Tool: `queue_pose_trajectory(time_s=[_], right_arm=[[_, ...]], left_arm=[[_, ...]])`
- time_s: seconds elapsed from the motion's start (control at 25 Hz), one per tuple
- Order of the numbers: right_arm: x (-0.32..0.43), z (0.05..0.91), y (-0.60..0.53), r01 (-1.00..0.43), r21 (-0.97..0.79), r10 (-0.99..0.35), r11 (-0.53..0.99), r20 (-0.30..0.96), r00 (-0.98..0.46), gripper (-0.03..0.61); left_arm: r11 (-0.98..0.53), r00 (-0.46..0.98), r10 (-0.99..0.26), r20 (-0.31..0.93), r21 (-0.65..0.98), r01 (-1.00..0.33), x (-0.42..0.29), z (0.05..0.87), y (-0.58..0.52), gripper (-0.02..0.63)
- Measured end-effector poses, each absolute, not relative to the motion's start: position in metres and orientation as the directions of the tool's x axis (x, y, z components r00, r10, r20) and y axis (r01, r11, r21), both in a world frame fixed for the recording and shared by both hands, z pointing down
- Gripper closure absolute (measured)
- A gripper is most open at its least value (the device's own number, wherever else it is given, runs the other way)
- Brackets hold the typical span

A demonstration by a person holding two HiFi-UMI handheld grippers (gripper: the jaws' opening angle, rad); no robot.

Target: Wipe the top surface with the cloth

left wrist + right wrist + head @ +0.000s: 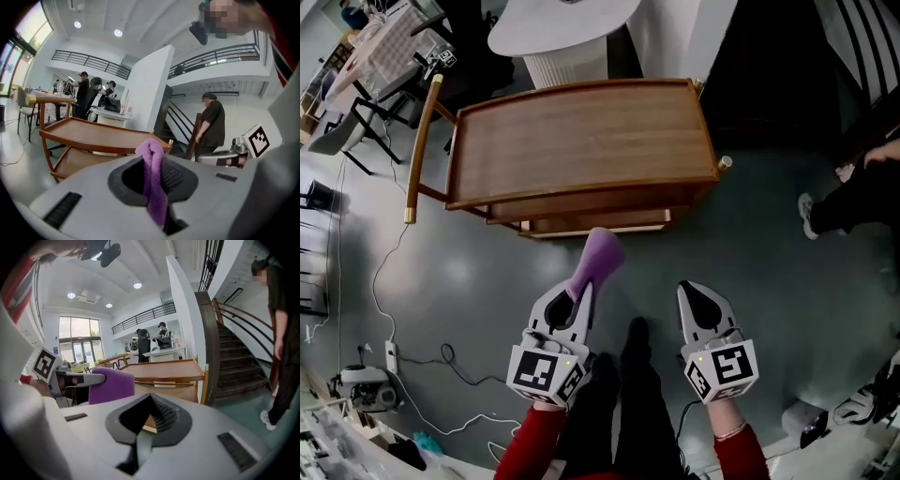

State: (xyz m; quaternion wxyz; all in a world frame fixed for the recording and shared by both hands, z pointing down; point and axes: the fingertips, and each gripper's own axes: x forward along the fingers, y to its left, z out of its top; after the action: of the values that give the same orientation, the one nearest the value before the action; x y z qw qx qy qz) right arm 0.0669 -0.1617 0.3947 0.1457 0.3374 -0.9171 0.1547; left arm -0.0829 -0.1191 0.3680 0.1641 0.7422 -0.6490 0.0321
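Observation:
A purple cloth (598, 262) sticks out of my left gripper (579, 292), whose jaws are shut on it. In the left gripper view the cloth (153, 178) hangs folded between the jaws. A wooden serving cart stands ahead, its bare top surface (581, 137) well beyond both grippers. My right gripper (696, 298) is shut with nothing in it, level with the left one over the floor. In the right gripper view the cloth (111, 384) shows at the left and the cart top (164, 368) straight ahead.
The cart has a lower shelf (595, 221) and a side handle bar (422, 145). A white round table (562, 28) stands behind it. Cables (403, 309) lie on the floor at the left. A person's leg and shoe (811, 214) are at the right. A staircase (234, 362) rises right of the cart.

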Motion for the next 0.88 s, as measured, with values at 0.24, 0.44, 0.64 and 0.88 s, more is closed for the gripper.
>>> queue_pose_trajectory(time_s=[0.24,0.44,0.64,0.88], right_arm=[[0.051,0.411,-0.212,-0.635,-0.152,-0.571,0.757,0.317,-0.757,0.574],[0.04,0.472,-0.242,-0.656,-0.079,-0.627,0.75,0.23,-0.744,0.574],[0.027,0.514,-0.258,-0.648,-0.027,-0.639,0.761,0.135,-0.757,0.574],[0.028,0.554,-0.267,-0.688,-0.055,-0.682,0.724,0.09,-0.726,0.574]], left_arm=[[-0.148,0.177,-0.973,0.145,0.19,-0.97,-0.082,0.377,-0.177,0.566],[-0.189,0.199,-0.979,0.043,0.166,-0.968,-0.088,0.433,-0.201,0.566],[-0.249,0.249,-0.968,-0.018,0.124,-0.961,-0.086,0.478,-0.215,0.566],[-0.278,0.273,-0.959,-0.075,0.068,-0.958,-0.088,0.499,-0.218,0.566]])
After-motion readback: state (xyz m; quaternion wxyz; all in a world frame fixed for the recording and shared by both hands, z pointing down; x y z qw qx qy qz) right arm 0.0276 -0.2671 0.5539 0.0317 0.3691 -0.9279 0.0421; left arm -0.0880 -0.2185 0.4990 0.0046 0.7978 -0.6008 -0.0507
